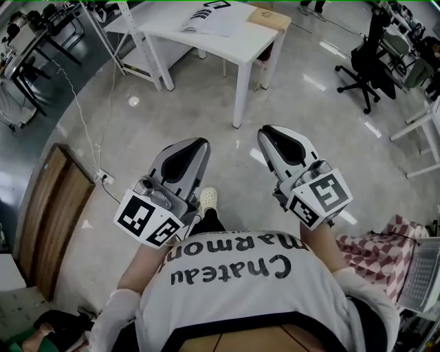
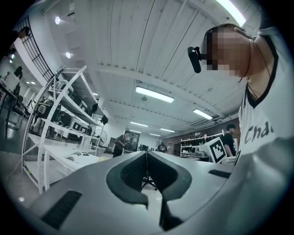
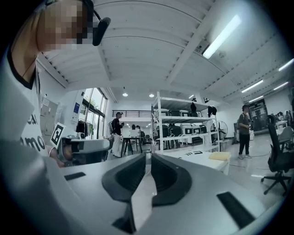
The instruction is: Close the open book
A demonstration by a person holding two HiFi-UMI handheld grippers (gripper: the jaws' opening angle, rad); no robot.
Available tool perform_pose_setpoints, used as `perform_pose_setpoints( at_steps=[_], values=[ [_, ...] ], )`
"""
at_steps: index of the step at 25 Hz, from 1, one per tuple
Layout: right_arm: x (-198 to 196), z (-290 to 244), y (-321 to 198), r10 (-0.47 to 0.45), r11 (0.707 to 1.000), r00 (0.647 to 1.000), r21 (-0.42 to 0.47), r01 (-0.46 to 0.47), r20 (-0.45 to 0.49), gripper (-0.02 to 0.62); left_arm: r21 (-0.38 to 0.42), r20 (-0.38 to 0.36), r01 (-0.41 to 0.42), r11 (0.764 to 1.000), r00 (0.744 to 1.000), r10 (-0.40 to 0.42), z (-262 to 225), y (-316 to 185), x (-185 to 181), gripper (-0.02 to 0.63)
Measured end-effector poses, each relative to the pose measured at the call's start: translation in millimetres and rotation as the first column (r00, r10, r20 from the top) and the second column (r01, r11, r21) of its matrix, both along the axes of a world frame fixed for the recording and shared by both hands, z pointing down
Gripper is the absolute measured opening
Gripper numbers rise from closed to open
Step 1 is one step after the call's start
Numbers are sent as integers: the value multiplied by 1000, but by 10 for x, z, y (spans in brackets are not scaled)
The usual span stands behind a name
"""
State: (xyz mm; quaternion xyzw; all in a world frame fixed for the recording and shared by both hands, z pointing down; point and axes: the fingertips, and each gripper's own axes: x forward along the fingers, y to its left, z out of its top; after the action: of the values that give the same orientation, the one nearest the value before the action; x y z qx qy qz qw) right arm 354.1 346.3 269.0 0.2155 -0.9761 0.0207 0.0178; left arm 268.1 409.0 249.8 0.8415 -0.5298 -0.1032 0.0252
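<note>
Head view, left gripper [image 1: 198,143] and right gripper [image 1: 268,130], jaws clenched, empty, open book [image 1: 206,20] on white desk [image 1: 237,42] well apart

The desk [image 1: 240,42] is white, and the open book [image 1: 206,19] has white pages with black print. The left claw [image 1: 198,144] and right claw [image 1: 267,132] are pale grey and black, patterned with black-and-white squares. The cloth [image 1: 375,251] is checked red and white, and the floor [image 1: 275,103] is glossy grey.
</note>
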Motion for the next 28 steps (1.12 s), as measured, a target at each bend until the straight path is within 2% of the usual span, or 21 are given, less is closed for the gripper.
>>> perform_pose_setpoints(
  at_steps=[7,14,22,28],
  values=[
    [-628,-89,-727,4,1000,1000,-26,-4,-20,54,5,-45,-15,1000,999,15,-128,-850,-619,25],
    [-1244,-444,-1344,10,999,1000,42,-11,4,54,52,-53,-14,999,998,17,-417,-1538,-1264,25],
    [-1640,-449,-1732,55,998,997,36,-57,45,55,84,-8,-46,995,999,47,-480,-1902,-1695,25],
    [-1754,-362,-1831,68,997,997,30,-69,23,54,66,-47,-45,997,998,48,-399,-2046,-1879,25]
  ],
)
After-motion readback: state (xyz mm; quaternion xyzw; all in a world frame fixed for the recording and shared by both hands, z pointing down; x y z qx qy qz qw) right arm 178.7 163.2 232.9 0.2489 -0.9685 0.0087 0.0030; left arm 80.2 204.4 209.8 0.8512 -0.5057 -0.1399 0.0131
